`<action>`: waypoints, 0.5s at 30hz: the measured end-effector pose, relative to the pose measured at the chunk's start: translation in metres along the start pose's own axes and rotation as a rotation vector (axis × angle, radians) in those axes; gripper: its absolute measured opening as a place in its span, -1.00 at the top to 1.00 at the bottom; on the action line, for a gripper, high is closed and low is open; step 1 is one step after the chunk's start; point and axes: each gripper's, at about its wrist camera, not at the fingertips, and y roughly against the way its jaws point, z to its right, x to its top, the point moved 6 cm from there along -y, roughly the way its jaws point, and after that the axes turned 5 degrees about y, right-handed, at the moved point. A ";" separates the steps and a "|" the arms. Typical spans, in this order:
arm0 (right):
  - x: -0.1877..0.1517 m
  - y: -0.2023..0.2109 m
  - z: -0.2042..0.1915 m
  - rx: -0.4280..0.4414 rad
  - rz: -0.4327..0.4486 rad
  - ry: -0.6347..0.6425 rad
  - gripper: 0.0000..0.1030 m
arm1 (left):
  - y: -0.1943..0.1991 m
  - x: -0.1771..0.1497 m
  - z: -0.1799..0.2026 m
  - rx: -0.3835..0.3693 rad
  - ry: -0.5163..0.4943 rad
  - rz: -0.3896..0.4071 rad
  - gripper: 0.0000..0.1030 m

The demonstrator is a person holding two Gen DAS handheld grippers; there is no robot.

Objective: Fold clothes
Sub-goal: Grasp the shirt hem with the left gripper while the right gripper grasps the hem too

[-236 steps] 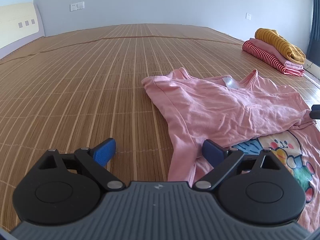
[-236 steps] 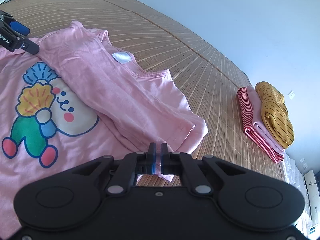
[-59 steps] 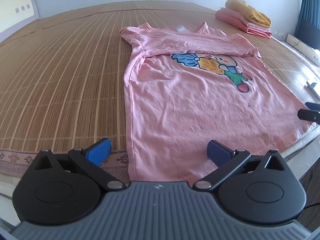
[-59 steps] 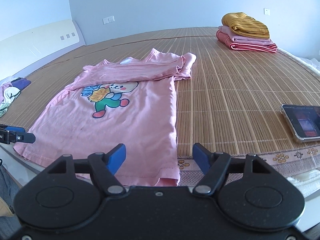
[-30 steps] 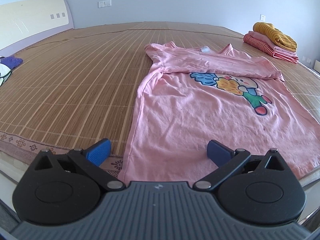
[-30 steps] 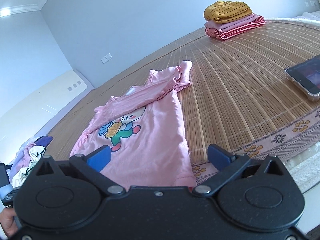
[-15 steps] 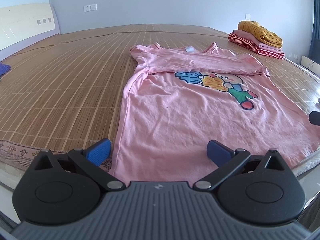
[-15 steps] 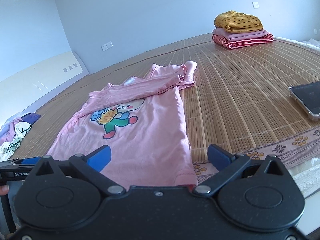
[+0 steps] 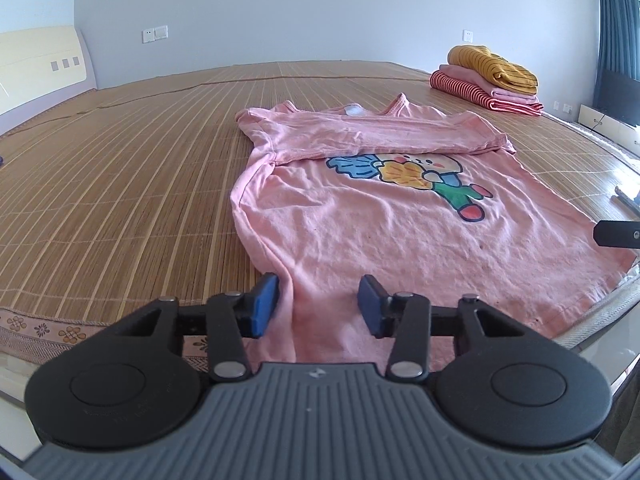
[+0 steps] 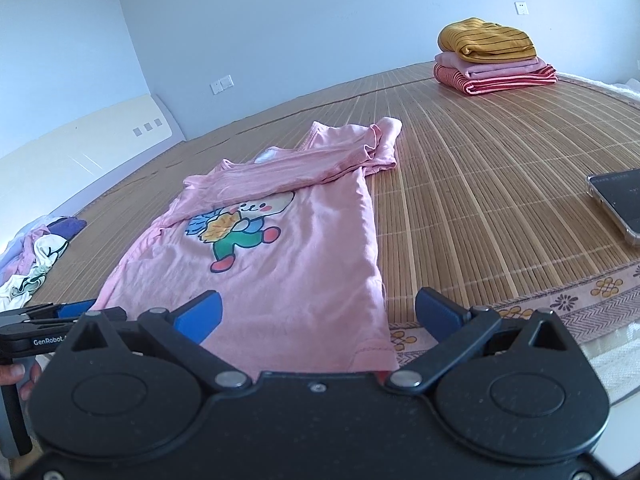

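A pink T-shirt (image 9: pixel 380 232) with a cartoon print lies flat on the bamboo mat (image 9: pixel 120 184), its sleeves folded across the top. My left gripper (image 9: pixel 318 306) sits at the shirt's near left hem corner. Its jaws are closing, with a ridge of pink fabric between the blue pads and a gap still showing on each side. In the right wrist view my right gripper (image 10: pixel 318 316) stands wide open over the near right hem corner of the T-shirt (image 10: pixel 280 264), gripping nothing. The left gripper (image 10: pixel 60 316) shows at the left edge there, held by a hand.
Folded clothes (image 10: pixel 492 56) are stacked at the far right of the mat. A phone (image 10: pixel 618 200) lies on the mat to the right. Loose clothes (image 10: pixel 36 256) are piled at the far left near the headboard. The mat's patterned border and the bed's edge run just below both grippers.
The left gripper's jaws have come in from wide open to a narrow gap around the shirt's hem corner. The right gripper stays wide open and has tilted slightly.
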 end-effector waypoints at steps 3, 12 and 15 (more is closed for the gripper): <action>-0.001 0.000 -0.001 -0.007 0.000 0.010 -1.00 | 0.001 0.001 -0.002 -0.032 0.011 -0.005 0.78; -0.001 0.001 -0.007 -0.042 -0.021 0.068 -0.88 | 0.007 0.002 -0.006 -0.059 0.042 0.014 0.87; -0.002 0.000 -0.010 -0.080 -0.030 0.120 0.34 | 0.011 0.004 -0.006 -0.065 0.039 0.037 0.87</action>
